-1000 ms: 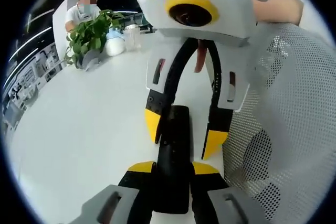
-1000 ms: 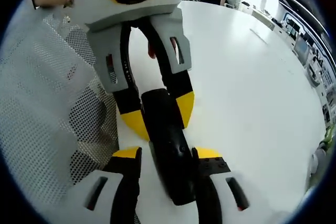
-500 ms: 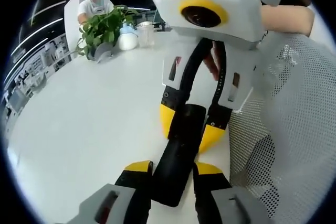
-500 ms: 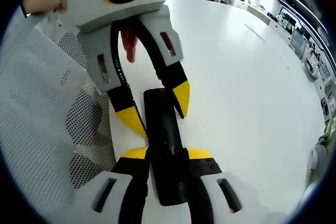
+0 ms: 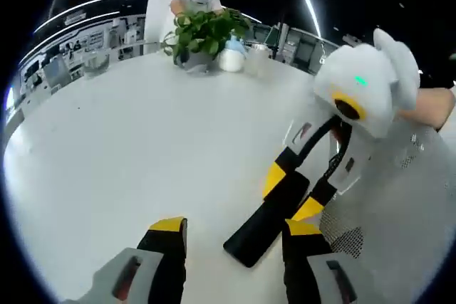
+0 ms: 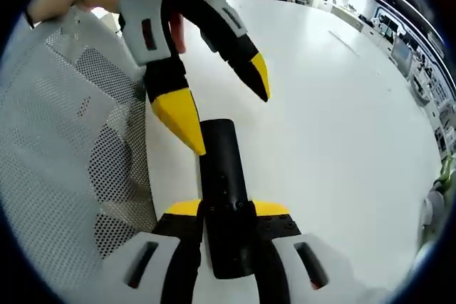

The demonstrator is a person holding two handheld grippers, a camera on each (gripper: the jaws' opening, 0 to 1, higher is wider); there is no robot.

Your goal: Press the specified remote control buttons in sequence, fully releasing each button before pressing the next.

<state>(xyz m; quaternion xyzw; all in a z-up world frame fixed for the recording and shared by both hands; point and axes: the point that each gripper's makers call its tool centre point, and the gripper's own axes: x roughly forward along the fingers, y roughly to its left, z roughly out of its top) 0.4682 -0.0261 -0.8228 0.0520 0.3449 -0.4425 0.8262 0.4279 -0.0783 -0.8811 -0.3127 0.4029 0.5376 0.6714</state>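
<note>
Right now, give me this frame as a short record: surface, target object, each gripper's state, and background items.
surface: white table
target: black remote control, lying flat on the table
right gripper: shut on the remote control, jaws clamped on both its sides
left gripper: open, jaws spread, one tip beside the remote's near end
beside remote: white mesh chair back
background: potted plant and a white bottle at the table's far edge

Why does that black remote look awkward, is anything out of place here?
Nothing is spilled or broken. The black remote lies on the white table, clamped between the right gripper's jaws, while the left gripper is open, its tips beside the remote's far end.
</note>
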